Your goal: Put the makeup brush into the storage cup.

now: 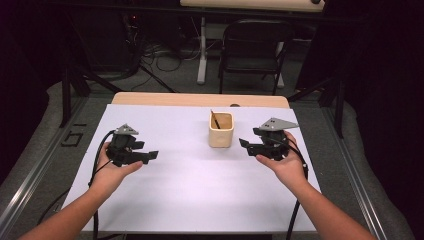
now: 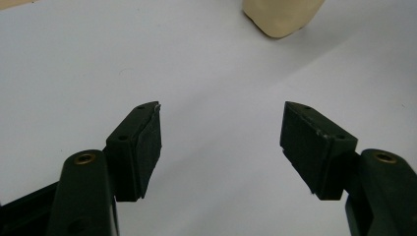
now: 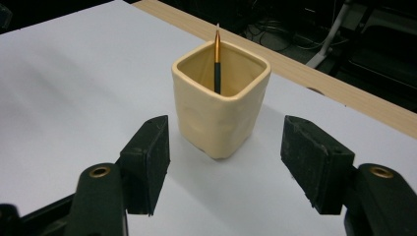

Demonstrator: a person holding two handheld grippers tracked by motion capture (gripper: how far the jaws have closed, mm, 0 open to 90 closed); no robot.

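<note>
In your left gripper view the cream, square-mouthed ceramic cup (image 2: 282, 17) is cut off at the top edge, so you see just its rounded lower corner; its mouth and contents are out of frame there. Your right gripper view gives you the whole cup (image 3: 220, 105): glossy, slightly dimpled walls, soft corners, standing upright on the matte white sheet covering the counter (image 3: 64, 88), with a thin black brush with a gold ferrule (image 3: 217, 61) leaning against its far inner wall. How far the brush reaches down is hidden by the rim. From the high view the cup (image 1: 221, 130) sits at mid-counter, nearer your right gripper (image 1: 246, 145) than your left gripper (image 1: 152, 157). Both pairs of black, flat-padded jaws stand wide apart and hold nothing: the left (image 2: 221, 142) over bare sheet, the right (image 3: 225, 147) aimed at the cup, just short of it. The pale wooden counter edge (image 3: 339, 86) shows beyond the sheet.
</note>
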